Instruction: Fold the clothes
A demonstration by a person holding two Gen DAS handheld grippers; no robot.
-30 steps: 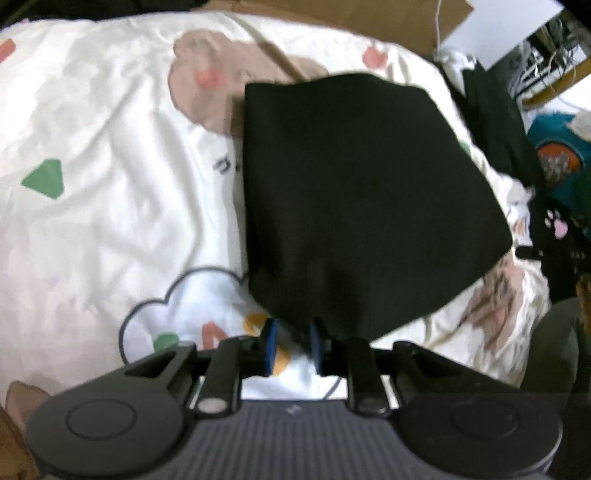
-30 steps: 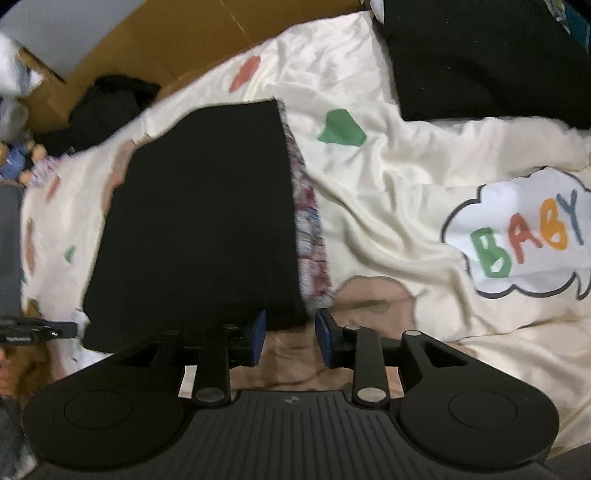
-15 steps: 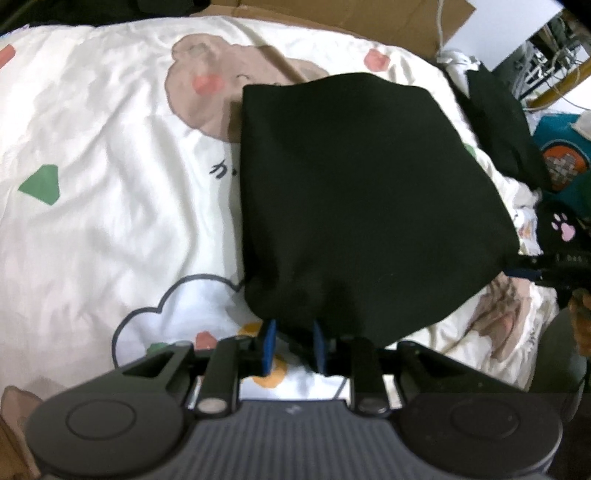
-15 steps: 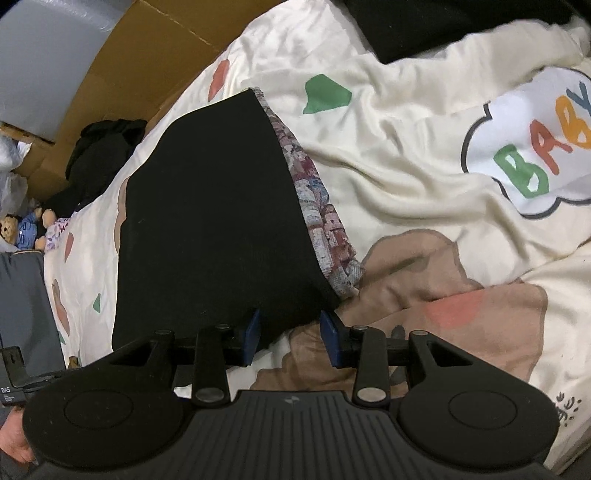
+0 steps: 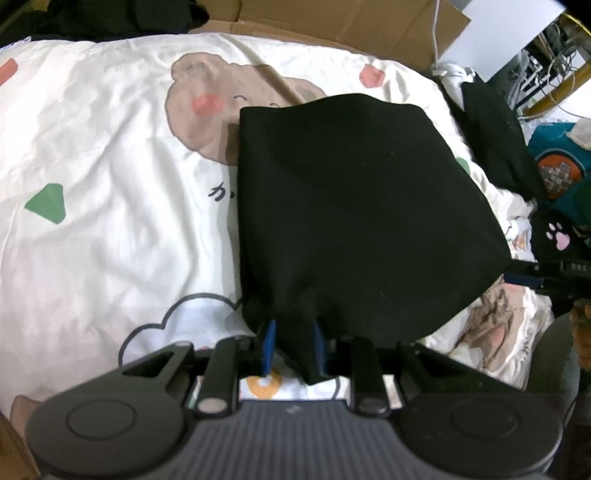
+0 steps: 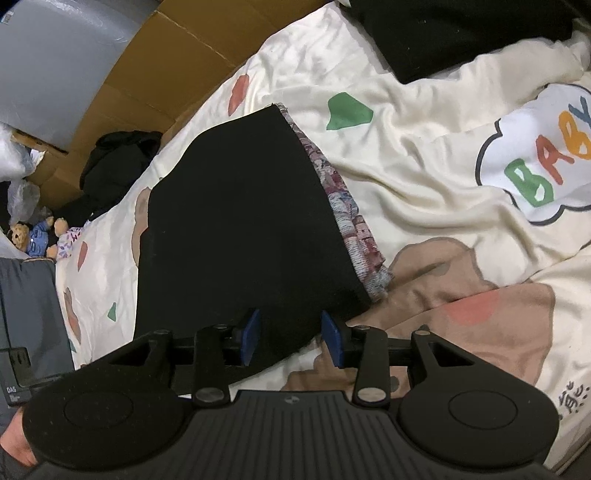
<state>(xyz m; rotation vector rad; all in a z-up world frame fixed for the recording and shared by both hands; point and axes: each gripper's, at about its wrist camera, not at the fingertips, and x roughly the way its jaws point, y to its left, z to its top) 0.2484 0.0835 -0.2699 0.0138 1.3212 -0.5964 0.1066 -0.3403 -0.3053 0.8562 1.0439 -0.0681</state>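
A black folded garment (image 5: 354, 206) lies on a cream printed bedsheet (image 5: 110, 206). My left gripper (image 5: 292, 345) is at its near edge, shut on a bunched corner that hangs down between the blue pads. In the right wrist view the same garment (image 6: 236, 229) shows a patterned grey-maroon layer (image 6: 351, 221) along its right side. My right gripper (image 6: 290, 338) straddles its near corner and its jaws are opening. The cloth touches the left pad, and bare sheet shows beside the right pad. That gripper (image 5: 517, 271) also shows at the garment's right corner in the left wrist view.
Flattened cardboard (image 5: 332, 22) lines the far side of the bed. Other black clothes lie at the bed's edges (image 5: 495, 140) (image 6: 461, 33) (image 6: 118, 162). Small teddy bears (image 6: 33, 236) and a teal cushion (image 5: 557, 162) sit off the bed.
The garment's corner has slid in between the left pads. The right gripper has rolled, its jaws have widened around the near corner, and it has come into the left wrist view.
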